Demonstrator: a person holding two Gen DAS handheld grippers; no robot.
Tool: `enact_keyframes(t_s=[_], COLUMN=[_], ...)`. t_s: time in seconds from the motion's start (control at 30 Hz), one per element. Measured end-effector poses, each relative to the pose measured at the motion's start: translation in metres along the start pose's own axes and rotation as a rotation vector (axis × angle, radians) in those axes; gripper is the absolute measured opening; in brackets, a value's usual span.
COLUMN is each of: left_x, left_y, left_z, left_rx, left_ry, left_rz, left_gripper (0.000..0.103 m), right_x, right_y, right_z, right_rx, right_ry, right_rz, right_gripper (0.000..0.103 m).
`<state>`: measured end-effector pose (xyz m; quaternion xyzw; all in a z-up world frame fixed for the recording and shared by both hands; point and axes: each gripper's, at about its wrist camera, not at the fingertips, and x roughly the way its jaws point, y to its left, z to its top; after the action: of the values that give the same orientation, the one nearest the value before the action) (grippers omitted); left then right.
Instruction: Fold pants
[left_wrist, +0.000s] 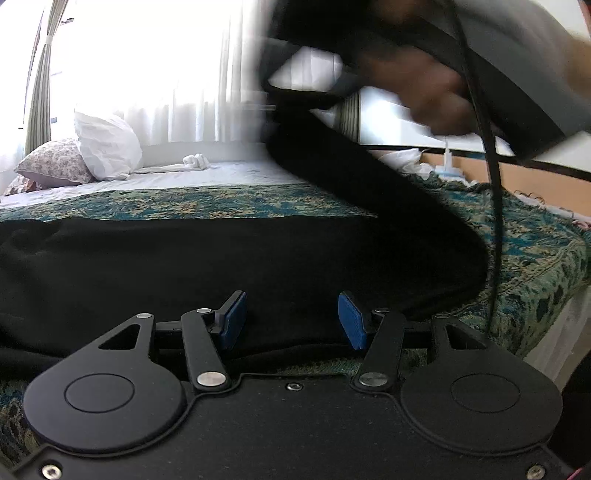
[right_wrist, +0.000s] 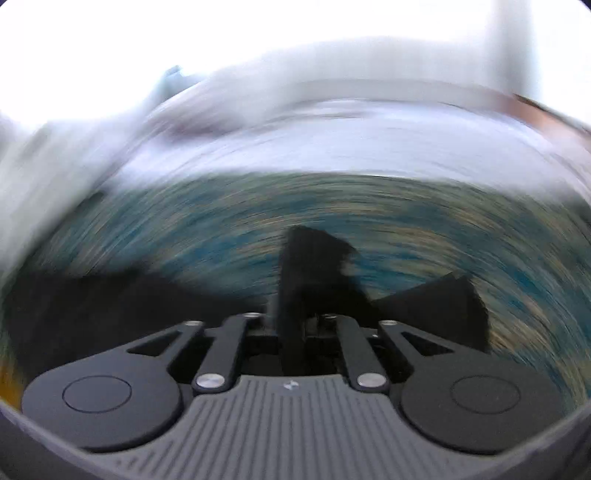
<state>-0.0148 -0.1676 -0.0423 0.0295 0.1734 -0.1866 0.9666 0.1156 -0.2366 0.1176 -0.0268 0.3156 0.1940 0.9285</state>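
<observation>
Black pants (left_wrist: 207, 266) lie across a teal patterned bedspread (left_wrist: 229, 201). My left gripper (left_wrist: 291, 319) is open, its blue pads (left_wrist: 233, 320) low over the near edge of the pants, holding nothing. In the left wrist view the right gripper (left_wrist: 295, 92) is blurred at the upper right, lifting a strip of the pants (left_wrist: 354, 173) up off the bed. In the right wrist view my right gripper (right_wrist: 295, 317) is shut on the black pants fabric (right_wrist: 306, 273), which stands up between the jaws. That view is heavily motion-blurred.
Two pillows (left_wrist: 92, 147) and a white sheet (left_wrist: 207, 173) lie at the bed's far left. A bright curtained window (left_wrist: 155, 55) is behind. A black cable (left_wrist: 491, 192) hangs at the right. The bed edge (left_wrist: 546, 295) drops off at the right.
</observation>
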Motion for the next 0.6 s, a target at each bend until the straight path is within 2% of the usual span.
enact_keyframes(t_s=[0.03,0.07,0.1,0.2,0.3,0.43,0.6], left_x=[0.0,-0.001,-0.003,-0.008,-0.016,-0.037,-0.071], left_y=[0.002,0.005,0.007,0.015,0.021,0.035,0.069], left_z=[0.0,-0.001,-0.001,-0.003,-0.004,0.001,0.012], left_rx=[-0.004,-0.01,-0.015,-0.028,-0.044,-0.102,-0.19], left_ry=[-0.003,-0.004,-0.004,-0.006,0.0,0.034,0.064], left_rz=[-0.008,-0.016,-0.021,-0.029,-0.039,-0.099,-0.177], left_gripper=[0.053,0.053,0.053,0.053,0.054,0.056,0.056], right_x=[0.004,0.006,0.006,-0.003,-0.02,-0.04,-0.054], right_y=[0.026,0.043,0.057,0.06,0.039,0.009,-0.015], right_z=[0.003,0.005,0.007,0.01,0.009,-0.009,-0.061], right_rx=[-0.107,-0.164,-0.199,-0.155,-0.047,0.048,0.146], right_ry=[0.001,0.005,0.003,-0.015,-0.036,-0.071,-0.06], right_rz=[0.041,0.067,0.092,0.137,0.106,-0.03,-0.194], right_gripper=[0.044,0.061,0.071,0.075,0.079,0.081,0.081])
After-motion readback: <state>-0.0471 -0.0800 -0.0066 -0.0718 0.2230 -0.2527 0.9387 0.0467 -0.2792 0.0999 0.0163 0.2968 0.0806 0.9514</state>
